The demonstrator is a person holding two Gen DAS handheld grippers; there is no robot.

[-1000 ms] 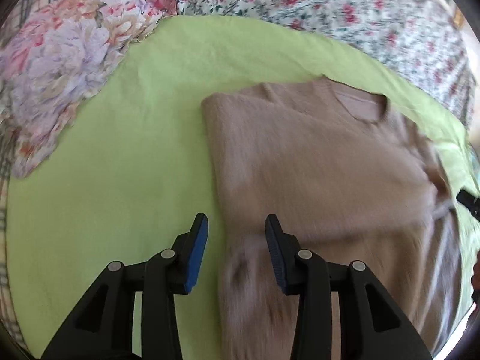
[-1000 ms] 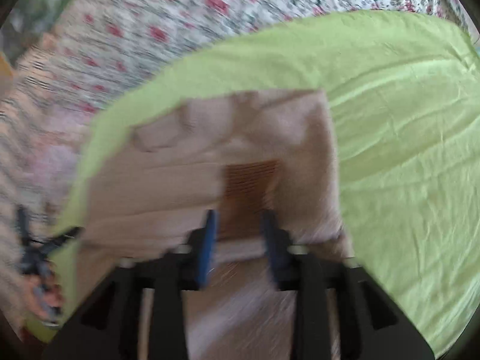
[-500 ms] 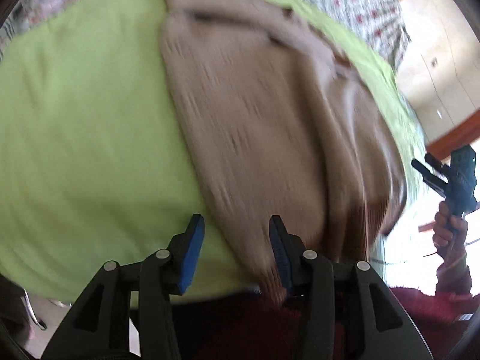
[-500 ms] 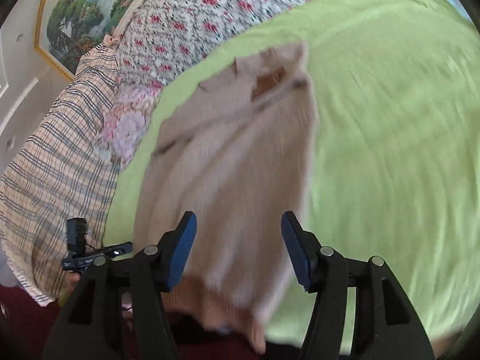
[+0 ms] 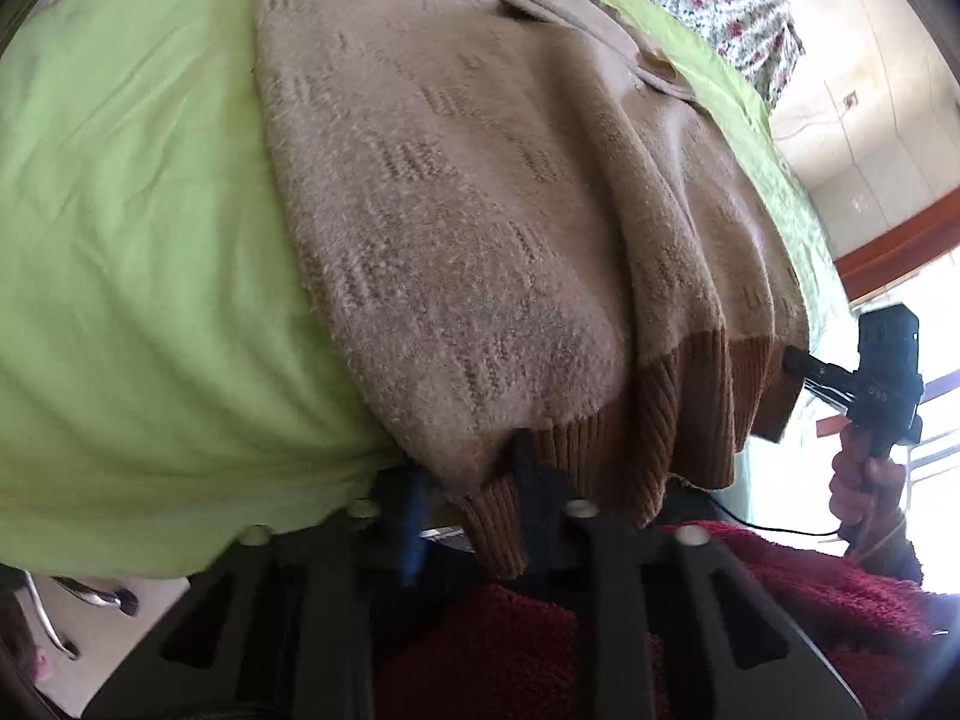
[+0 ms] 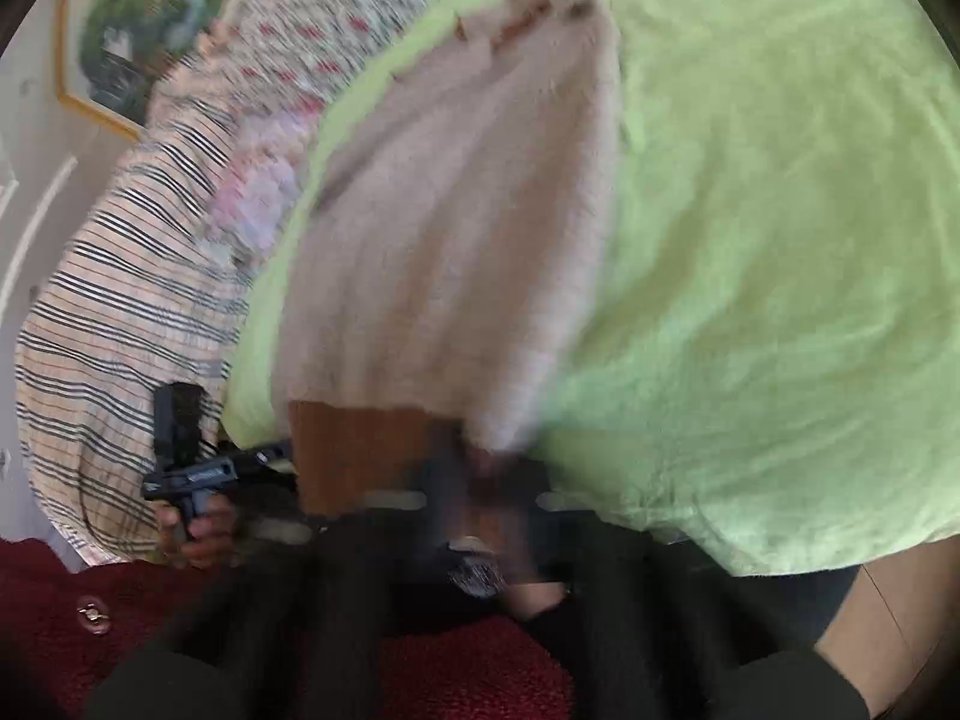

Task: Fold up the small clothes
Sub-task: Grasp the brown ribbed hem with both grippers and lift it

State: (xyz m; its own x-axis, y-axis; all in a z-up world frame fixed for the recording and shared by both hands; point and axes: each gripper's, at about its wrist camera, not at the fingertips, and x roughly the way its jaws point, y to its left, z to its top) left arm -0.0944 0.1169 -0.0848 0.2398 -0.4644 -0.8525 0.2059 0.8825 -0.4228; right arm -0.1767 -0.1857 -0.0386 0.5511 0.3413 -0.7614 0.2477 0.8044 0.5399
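Both tongs at sweater hem, bed's near edge.
Left tongs [image 5: 465, 501] part-closed around the hem [image 5: 660, 420] of sweater [image 5: 450, 210] on green sheet [image 5: 120, 240]; right tongs [image 6: 480, 480] blurred, grip unclear. Pinch both corners evenly, lift toward 12 o'clock.

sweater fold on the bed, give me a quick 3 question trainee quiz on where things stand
1. True or false: the left gripper is at the sweater's ribbed hem.
2. What does the sweater lie on? A) green sheet B) bare wood C) striped blanket
3. Fill in: the hem hangs over the bed's near ____.

Key: 1 true; 2 A, the green sheet; 3 edge. The right gripper is too blurred to judge its jaws.
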